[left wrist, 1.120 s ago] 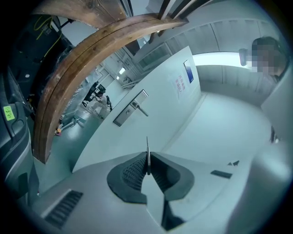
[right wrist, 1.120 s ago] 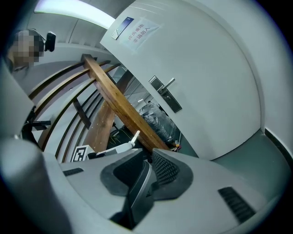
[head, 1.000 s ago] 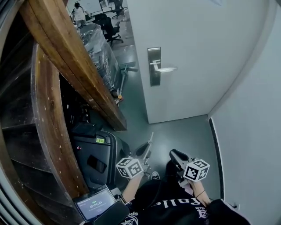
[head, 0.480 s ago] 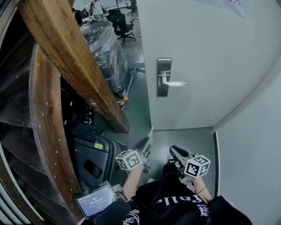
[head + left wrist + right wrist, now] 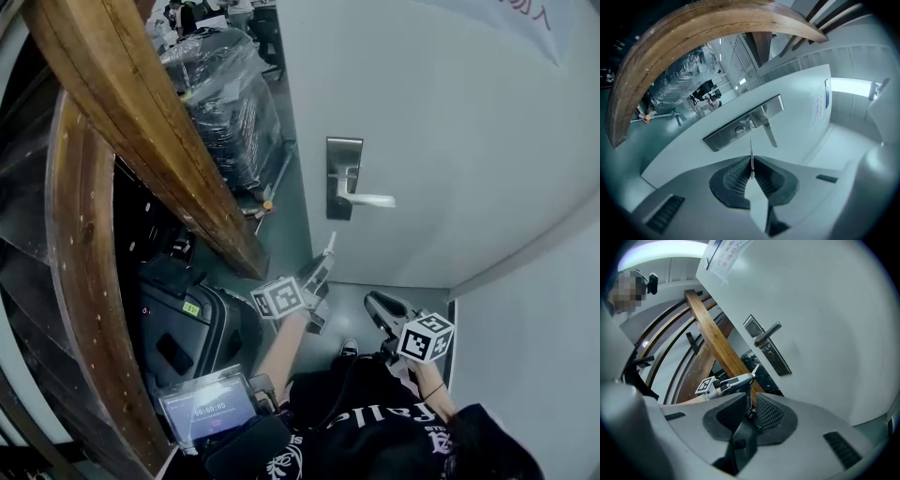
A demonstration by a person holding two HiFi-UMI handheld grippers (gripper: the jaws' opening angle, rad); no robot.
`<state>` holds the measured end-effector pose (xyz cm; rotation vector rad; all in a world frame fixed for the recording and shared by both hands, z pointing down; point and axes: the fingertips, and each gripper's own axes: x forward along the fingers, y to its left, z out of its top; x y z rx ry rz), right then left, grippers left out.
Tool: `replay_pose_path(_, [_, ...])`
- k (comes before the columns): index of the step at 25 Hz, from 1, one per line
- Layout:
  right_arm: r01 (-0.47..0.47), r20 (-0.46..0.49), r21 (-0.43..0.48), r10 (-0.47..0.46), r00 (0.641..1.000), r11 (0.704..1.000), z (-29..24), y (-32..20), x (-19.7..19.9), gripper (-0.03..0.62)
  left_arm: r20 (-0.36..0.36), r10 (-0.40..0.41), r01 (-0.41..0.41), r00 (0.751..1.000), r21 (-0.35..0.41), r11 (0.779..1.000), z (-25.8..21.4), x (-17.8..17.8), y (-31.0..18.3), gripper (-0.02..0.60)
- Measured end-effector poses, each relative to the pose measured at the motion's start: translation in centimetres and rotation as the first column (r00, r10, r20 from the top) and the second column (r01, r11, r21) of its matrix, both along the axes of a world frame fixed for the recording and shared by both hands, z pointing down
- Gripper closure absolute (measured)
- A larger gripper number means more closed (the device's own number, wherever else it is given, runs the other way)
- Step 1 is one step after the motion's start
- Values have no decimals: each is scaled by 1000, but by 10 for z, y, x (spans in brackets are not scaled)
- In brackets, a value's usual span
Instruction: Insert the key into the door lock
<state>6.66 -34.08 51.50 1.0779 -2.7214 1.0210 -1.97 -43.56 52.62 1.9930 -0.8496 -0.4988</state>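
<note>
While the left gripper pinches the key, blade forward, the keyhole in the lock plate at the door edge lies ahead, slightly left, well apart; the right gripper, spread and empty, hangs farther back.

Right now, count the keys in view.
1. The key is held in the left gripper, tip toward the lock plate on the door, not yet in. More may be hidden.

White door, silver lock plate, brown beam
</note>
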Motion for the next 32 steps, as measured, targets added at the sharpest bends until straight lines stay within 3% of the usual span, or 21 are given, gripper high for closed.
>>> replay_pose_path(8, [35,10,-10,-35,999,999,6,-27,12,519,-101,-40,37,994,-30,999,-3,16,-67,557])
replay_pose_path(15, [28,11,-20,-28,1000,999,13,-25,22,519,-141,-82,77,987,-39,996,-6,18,-86,557])
replay_pose_path(18, [6,9,-29,-6,1000,1000,19,-21,27,519,-111,-110,108,988,-28,994,-7,10,-90,557])
replay_pose_path(24, [-22,5,-31,22,1000,999,21,-16,33,519,-148,-98,94,984,-35,995,-3,15,-92,557])
replay_pose_path(27, [-27,2,-31,27,1000,999,21,-15,35,519,-229,-104,92,968,-64,994,-3,16,-94,557])
replay_pose_path(32, [-32,-5,-35,32,999,999,22,-13,34,519,-230,-81,57,970,-108,992,-2,23,-95,557])
